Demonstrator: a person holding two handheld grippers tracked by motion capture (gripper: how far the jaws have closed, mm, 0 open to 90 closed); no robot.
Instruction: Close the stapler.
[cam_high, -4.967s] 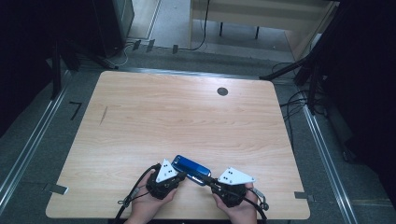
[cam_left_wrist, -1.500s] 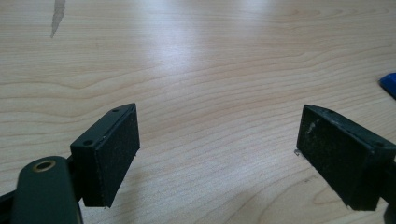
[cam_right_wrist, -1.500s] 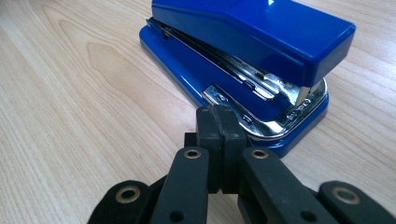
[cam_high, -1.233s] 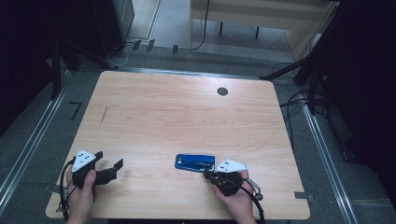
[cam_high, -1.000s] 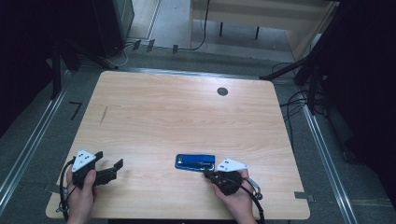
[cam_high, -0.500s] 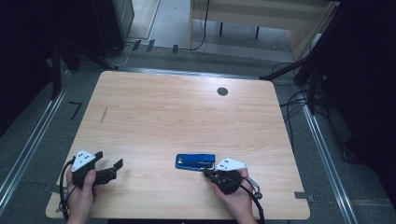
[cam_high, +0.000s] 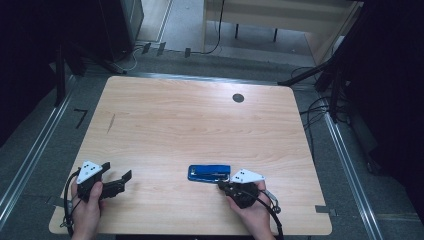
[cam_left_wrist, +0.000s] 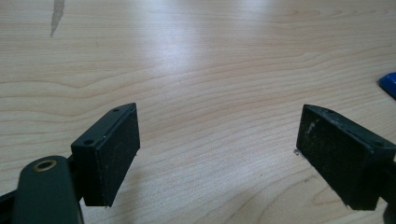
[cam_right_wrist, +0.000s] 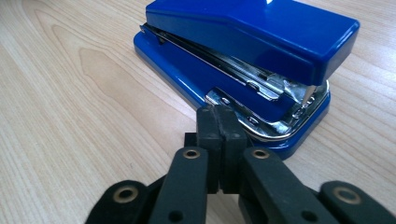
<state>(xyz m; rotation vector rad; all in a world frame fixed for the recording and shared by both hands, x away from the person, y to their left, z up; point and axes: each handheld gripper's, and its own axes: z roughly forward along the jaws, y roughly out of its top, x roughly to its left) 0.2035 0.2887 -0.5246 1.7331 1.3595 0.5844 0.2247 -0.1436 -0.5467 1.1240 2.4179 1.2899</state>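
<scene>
Near the desk's (cam_high: 200, 120) near left corner, the left gripper (cam_high: 117, 182) hovers in a hand (cam_high: 87, 210) with its jaws spread wide; in the left gripper view the two black pads (cam_left_wrist: 114, 149) stand well apart with bare wood between them. No writing shows on it or on the wood, apart from a dark streak (cam_high: 110, 123) toward the left edge. One blue stapler (cam_high: 209, 173) lies flat close to the near edge, a little right of the middle; no brand or label can be read on it. Just beside its right end sits the right gripper (cam_high: 222, 185), jaws pressed together on nothing, the tips at the stapler's (cam_right_wrist: 252, 51) metal mouth. One round dark grommet (cam_high: 238, 98) sits near the far edge. In all: two grippers, one stapler.
</scene>
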